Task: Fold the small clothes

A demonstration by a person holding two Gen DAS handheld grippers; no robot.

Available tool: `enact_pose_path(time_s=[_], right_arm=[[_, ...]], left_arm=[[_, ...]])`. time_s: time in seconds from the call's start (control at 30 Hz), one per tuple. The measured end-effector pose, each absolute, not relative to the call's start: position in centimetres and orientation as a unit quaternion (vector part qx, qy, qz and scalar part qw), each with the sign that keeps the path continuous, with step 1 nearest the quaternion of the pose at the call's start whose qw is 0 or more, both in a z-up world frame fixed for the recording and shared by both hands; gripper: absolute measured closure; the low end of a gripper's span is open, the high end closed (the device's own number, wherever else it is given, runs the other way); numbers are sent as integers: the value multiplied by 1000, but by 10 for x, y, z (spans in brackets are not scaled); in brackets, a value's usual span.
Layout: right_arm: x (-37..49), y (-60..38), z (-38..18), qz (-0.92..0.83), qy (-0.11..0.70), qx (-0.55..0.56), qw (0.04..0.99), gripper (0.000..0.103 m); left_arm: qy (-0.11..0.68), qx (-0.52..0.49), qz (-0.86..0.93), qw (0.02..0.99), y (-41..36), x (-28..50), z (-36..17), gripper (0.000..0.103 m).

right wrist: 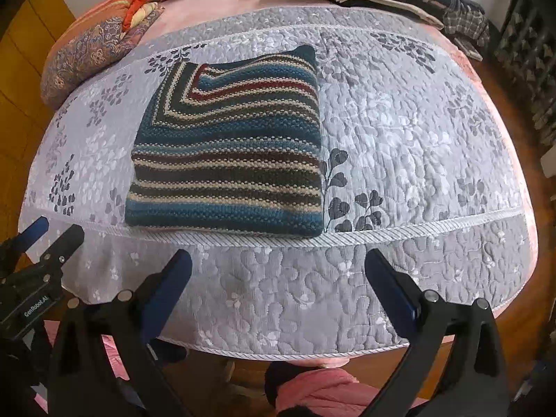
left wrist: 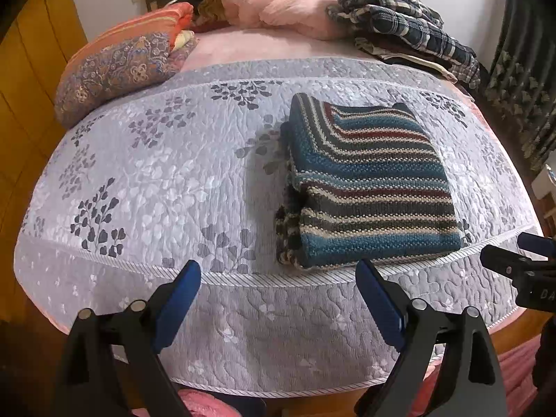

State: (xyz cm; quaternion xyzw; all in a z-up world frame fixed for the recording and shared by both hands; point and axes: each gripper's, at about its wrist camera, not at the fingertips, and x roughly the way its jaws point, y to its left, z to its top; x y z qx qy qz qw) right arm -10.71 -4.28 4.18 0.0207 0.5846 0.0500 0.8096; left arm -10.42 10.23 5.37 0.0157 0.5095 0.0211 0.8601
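Striped sweater (right wrist: 226, 146) folded square near quilt's (right wrist: 417, 132) front edge. Left gripper (left wrist: 278, 299), right gripper (right wrist: 278, 278) spread, empty, clear; fold probably finished.

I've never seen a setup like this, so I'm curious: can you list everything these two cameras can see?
Striped knit sweater: one, teal, cream, maroon and grey, folded on the quilt's near part.
Quilt: one, grey-lilac with leaf print, covering the bed.
Patterned pillow: one, purple paisley with orange stripes, far left.
Pink bedding: one heap, at the headboard.
Plaid garment: one, navy and cream, far right.
Curtain: one, dark patterned, right edge.
Left gripper: one, black with blue pads, open.
Right gripper: one, same colours, open.
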Motion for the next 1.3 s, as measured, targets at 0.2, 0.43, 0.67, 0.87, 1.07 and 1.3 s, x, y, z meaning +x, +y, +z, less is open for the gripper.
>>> enact_pose_path(time_s=[0.2, 0.43, 0.67, 0.87, 1.07, 1.3], right_arm=[[-107, -43, 43, 49, 581, 22, 812, 4], [-106, -44, 43, 48, 583, 23, 811, 4], [-105, -45, 40, 40, 586, 21, 809, 4], [-105, -46, 40, 30, 585, 21, 810, 4], [-104, -46, 38, 27, 589, 20, 808, 4], [-105, -46, 39, 19, 586, 14, 810, 4]], left_arm=[[511, 18, 22, 859, 101, -104, 52, 12], [513, 20, 24, 858, 100, -104, 52, 12], [511, 23, 25, 859, 100, -104, 51, 12], [511, 24, 25, 859, 100, -104, 50, 12], [510, 24, 27, 859, 102, -103, 50, 12], [510, 24, 27, 859, 102, -102, 49, 12]])
